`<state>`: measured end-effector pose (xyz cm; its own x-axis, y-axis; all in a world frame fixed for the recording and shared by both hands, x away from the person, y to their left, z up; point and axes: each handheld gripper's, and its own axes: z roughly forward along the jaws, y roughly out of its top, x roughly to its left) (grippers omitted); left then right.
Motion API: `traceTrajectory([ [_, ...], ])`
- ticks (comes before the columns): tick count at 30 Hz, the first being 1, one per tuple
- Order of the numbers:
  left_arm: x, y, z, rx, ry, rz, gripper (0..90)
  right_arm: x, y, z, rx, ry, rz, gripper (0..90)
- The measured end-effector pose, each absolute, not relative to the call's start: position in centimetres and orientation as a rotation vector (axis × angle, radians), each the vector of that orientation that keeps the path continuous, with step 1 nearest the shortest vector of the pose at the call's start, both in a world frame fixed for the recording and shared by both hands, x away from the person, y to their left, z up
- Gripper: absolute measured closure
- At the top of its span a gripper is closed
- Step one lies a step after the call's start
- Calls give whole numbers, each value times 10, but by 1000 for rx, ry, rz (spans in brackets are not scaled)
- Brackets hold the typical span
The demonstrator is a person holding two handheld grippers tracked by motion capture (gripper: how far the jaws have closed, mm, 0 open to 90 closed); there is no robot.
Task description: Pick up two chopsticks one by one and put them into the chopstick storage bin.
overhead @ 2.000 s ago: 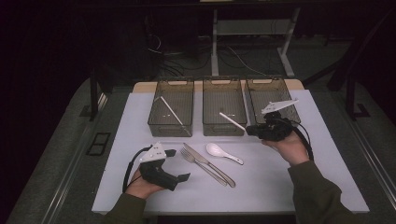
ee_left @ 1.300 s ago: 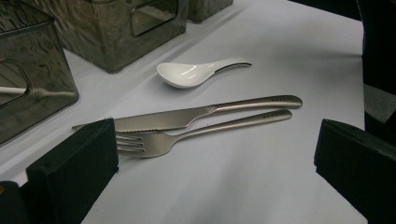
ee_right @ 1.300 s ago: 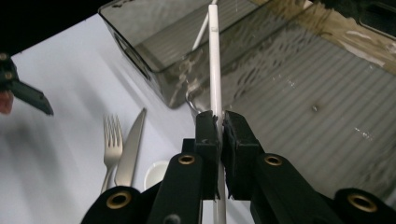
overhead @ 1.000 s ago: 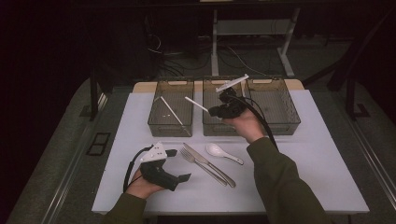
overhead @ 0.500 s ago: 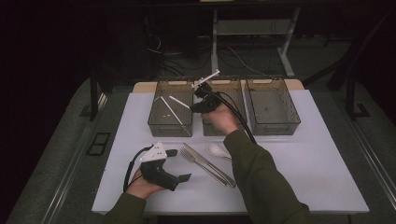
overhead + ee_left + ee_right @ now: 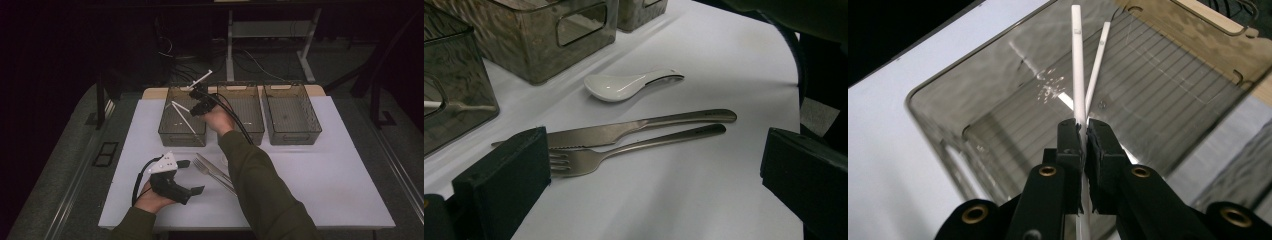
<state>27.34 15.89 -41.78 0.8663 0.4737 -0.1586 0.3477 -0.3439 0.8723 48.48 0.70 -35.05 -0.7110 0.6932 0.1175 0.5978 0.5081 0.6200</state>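
Across the table, right tongs (image 6: 1082, 131) carried a chopstick (image 6: 1078, 60) to the left bin (image 6: 167, 131).

A thin white chopstick (image 6: 1077, 60) is clamped near its lower part between black jaws and sticks out straight and stiff, its free end pointing over the open left bin (image 6: 943, 130). In the high view this chopstick (image 6: 179, 109) hangs tilted above the left bin (image 6: 162, 131), its tip towards the bin's near left side. The bin is a smoky, see-through box with a ribbed floor and cut-out handles, standing leftmost of three in a row at the far edge of the white mat. Inside it lies a second white chopstick (image 6: 1097, 62) of the same kind, flat on the floor and set diagonally, crossing close under the held one.
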Motion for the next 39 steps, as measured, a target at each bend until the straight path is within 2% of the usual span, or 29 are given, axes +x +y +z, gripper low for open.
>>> traceTrajectory([
  [10,274,160,-417,1959,597,144,0,507,38,-363,1168,2599,883,846],
  [22,273,159,-417,1956,591,140,0,514,50,-372,1207,2590,837,842],
  [32,273,160,-417,1953,594,143,0,510,45,-360,1171,2594,927,736],
  [37,273,160,-417,1955,594,142,0,503,37,-353,1134,2616,979,733],
  [39,273,160,-417,1957,593,145,0,499,31,-350,1118,2628,1002,778],
])
